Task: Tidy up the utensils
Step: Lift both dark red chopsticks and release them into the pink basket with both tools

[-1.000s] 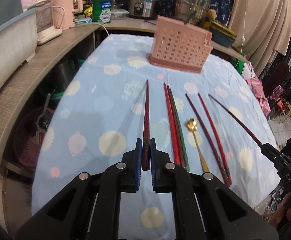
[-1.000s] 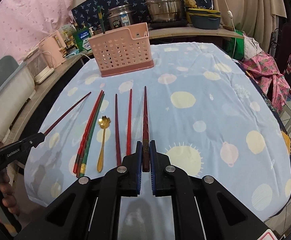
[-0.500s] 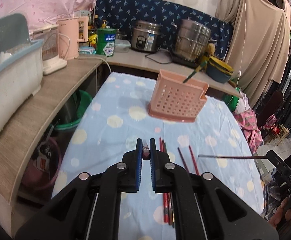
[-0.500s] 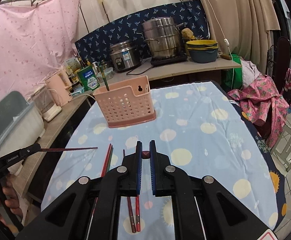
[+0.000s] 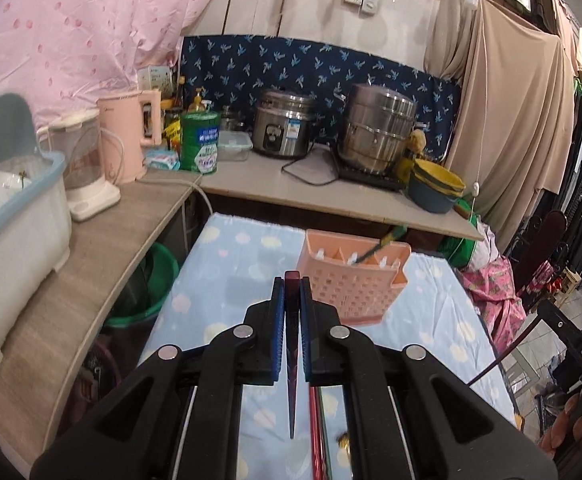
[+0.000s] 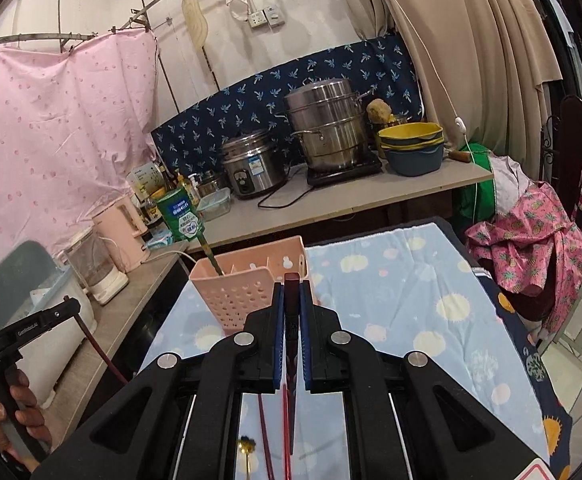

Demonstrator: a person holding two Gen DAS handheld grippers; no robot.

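Each gripper carries one utensil, and most of the sorting looks undone. The left gripper (image 5: 290,292) is clamped on a dark red lacquered chopstick (image 5: 291,384) that hangs point down above the surface covered by a pale blue dotted cloth (image 5: 227,272). The right gripper (image 6: 291,296) likewise pinches a second dark red chopstick (image 6: 289,408), also point down.

The pink perforated plastic utensil basket (image 5: 355,284) stands ahead of both. It holds, as far as can be seen, only one green-handled utensil (image 6: 210,254) leaning in an end compartment; its other compartments look empty.

On the cloth below, a red chopstick (image 5: 315,432), a gold spoon (image 6: 247,449) and another dark chopstick (image 6: 265,432) remain to collect.
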